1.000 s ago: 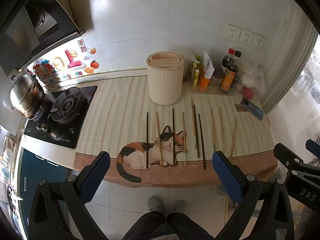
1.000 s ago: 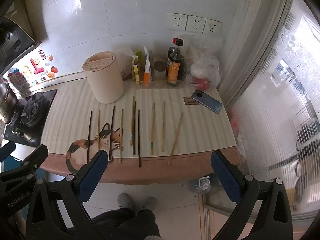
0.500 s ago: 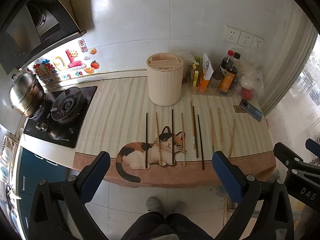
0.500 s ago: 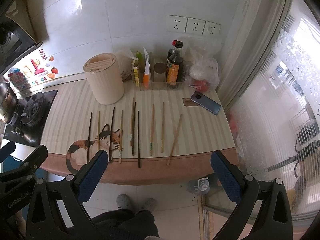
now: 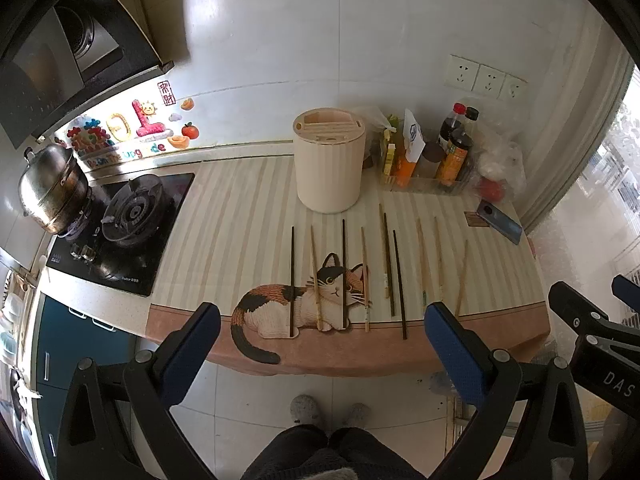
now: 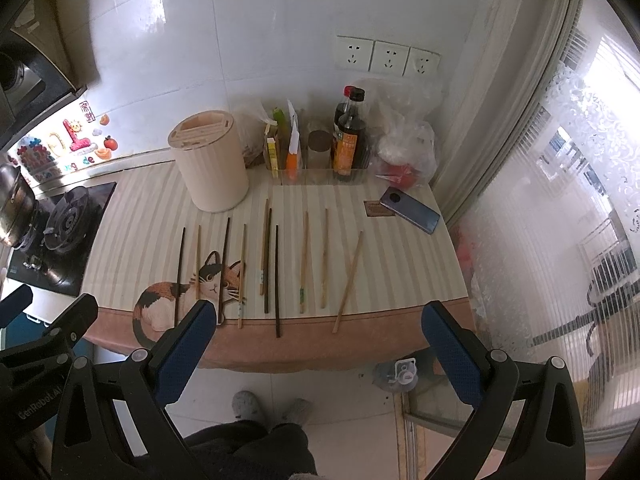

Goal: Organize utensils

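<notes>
Several loose chopsticks, dark and light wood, lie in a row on the striped counter mat, pointing at the wall. Behind them stands a cream cylindrical utensil holder with slots in its lid. My left gripper hangs open in front of the counter's near edge, nothing between its blue pads. My right gripper is open too, level with the counter edge, and also shows at the right of the left wrist view. Both are well short of the chopsticks.
A gas hob with a steel pot is at the left. Sauce bottles, packets and a plastic bag stand at the back right. A phone lies near the right edge. A person's legs and slippers are below.
Both cameras have drifted slightly closer to the counter. Nothing on the counter has moved and both grippers stay open.
</notes>
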`<control>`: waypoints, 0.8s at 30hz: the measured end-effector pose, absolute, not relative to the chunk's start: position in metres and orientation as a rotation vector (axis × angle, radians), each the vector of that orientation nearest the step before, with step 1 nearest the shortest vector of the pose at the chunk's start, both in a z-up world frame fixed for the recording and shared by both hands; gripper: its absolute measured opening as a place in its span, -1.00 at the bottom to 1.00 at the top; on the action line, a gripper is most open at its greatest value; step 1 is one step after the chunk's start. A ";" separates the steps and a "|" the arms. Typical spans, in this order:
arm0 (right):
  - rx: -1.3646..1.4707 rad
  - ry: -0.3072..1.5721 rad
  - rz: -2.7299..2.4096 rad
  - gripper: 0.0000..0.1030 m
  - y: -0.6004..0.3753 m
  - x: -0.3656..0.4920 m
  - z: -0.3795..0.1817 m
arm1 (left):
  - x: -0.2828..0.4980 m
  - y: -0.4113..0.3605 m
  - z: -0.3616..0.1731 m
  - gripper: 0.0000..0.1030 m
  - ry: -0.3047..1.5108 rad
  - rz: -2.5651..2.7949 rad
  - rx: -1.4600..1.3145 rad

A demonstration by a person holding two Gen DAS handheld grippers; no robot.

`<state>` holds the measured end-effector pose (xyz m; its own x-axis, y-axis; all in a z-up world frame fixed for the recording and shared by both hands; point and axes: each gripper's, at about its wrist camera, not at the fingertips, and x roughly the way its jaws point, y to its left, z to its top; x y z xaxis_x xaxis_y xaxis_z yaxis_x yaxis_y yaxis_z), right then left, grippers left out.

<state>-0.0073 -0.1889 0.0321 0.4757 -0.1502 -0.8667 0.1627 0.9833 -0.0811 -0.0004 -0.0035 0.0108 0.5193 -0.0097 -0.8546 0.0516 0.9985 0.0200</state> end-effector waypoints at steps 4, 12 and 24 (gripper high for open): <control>0.010 1.051 -0.192 1.00 -0.189 -0.011 0.033 | -0.001 -0.005 0.014 1.00 1.019 -0.035 0.044; 0.010 1.049 -0.192 1.00 -0.189 -0.011 0.034 | -0.003 -0.006 0.021 1.00 1.010 -0.034 0.034; 0.008 1.038 -0.192 1.00 -0.186 -0.014 0.042 | -0.003 -0.004 0.027 1.00 1.001 -0.036 0.028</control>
<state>-0.0144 -0.1863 0.0417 0.4929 -0.1548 -0.8562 0.1621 0.9832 -0.0844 -0.0026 -0.0040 0.0265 0.5394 -0.0174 -0.8419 0.0429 0.9991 0.0069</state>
